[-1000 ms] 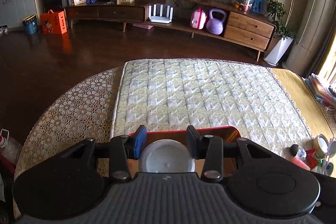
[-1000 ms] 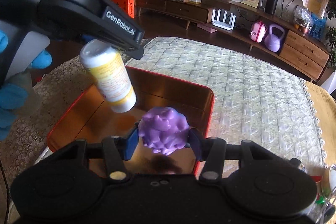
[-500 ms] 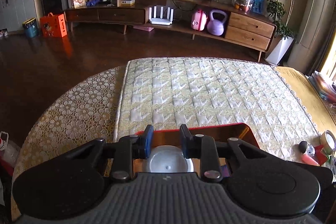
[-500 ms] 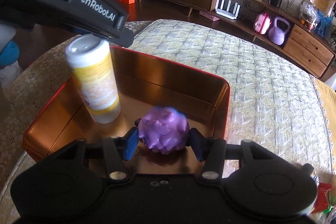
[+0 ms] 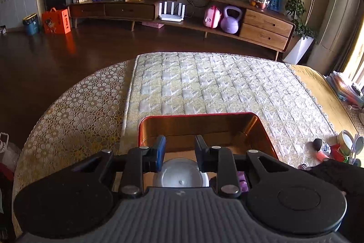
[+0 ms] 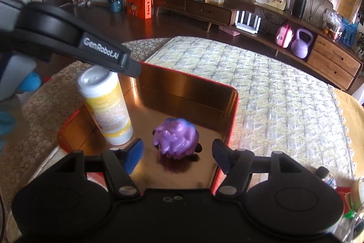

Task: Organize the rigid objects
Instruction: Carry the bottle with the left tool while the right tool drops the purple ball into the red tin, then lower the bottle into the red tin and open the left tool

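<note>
A red tin [image 6: 188,81] with a gold inside lies on the table. In it a white and yellow bottle [image 6: 107,111] stands upright at the left. Its cap [image 5: 180,177] shows below my left gripper [image 5: 179,142], whose jaws stand narrowly apart above it with nothing between them. One of its fingers [image 6: 109,54] reaches over the bottle top. A knobbly purple toy [image 6: 175,138] rests on the tin floor between the jaws of my right gripper [image 6: 176,147]. Those jaws are opening and the pads are off the toy.
The tin sits on a quilted mat [image 5: 216,83] over a lace cloth. Small bottles and a tape roll [image 5: 345,140] crowd the table's right edge. A blue-gloved hand [image 6: 31,83] is at the left, a black-gloved hand [image 5: 336,172] at the right.
The bottle went from hanging tilted in my left gripper to standing in the tin, and the left jaws narrowed. My right jaws opened off the purple toy, which now lies in the tin.
</note>
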A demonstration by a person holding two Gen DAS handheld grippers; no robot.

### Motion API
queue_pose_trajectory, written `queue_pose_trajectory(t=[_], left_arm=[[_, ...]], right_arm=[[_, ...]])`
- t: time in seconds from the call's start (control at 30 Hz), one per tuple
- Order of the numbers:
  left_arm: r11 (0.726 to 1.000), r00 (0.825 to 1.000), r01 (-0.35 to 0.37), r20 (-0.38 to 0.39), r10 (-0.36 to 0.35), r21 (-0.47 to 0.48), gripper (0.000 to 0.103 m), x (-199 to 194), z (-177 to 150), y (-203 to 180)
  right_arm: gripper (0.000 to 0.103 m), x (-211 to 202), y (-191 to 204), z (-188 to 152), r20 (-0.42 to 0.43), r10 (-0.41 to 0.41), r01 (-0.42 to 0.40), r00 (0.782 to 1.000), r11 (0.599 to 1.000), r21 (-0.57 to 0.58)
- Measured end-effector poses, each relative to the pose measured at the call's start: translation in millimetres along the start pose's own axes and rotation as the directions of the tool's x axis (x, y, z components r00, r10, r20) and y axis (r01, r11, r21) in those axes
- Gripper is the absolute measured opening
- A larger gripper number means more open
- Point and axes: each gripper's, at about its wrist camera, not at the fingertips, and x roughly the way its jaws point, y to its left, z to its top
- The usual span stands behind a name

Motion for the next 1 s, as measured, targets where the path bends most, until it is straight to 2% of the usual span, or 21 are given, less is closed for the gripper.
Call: queue_pose_trajectory(t=[0.07,0.17,0.23,0.3,0.67,1.0], left_arm=[[1.0,1.0,-0.002,-0.003,0.002,-0.007,0.028,-3,-2,0],[1.0,1.0,-0.003,-0.003,0.003,-0.006,0.037,-8,-6,-1],[1.0,1.0,-0.005,0.001,0.005,-0.009,0.056,-12,-9,-2],[1.0,1.0,-0.005,0.012,0.005,-0.011,0.062,-17,-12,-3],[1.0,0.999,-0.013,0.05,0.012,0.02,0.067,-48,-26,-14],[0.995,0.994,0.058,0.088,-0.065,0.077,0.074,-81,-48,-45]], right_arm=[[0.069,-12,-4,-1,0.023,0.006,-0.006,1.0,1.0,0.014],[0.07,-32,-7,-9,0.048,0.008,-0.01,0.999,0.999,0.044],[0.07,-43,-11,-13,0.06,0.012,-0.016,0.998,0.998,0.064],[0.071,-51,-15,-19,0.068,0.01,-0.015,0.998,0.997,0.076],[0.071,-99,-37,-60,0.096,-0.037,0.019,0.995,0.984,0.18],[0.078,-135,-53,-85,0.146,-0.094,0.059,0.985,0.971,0.23]])
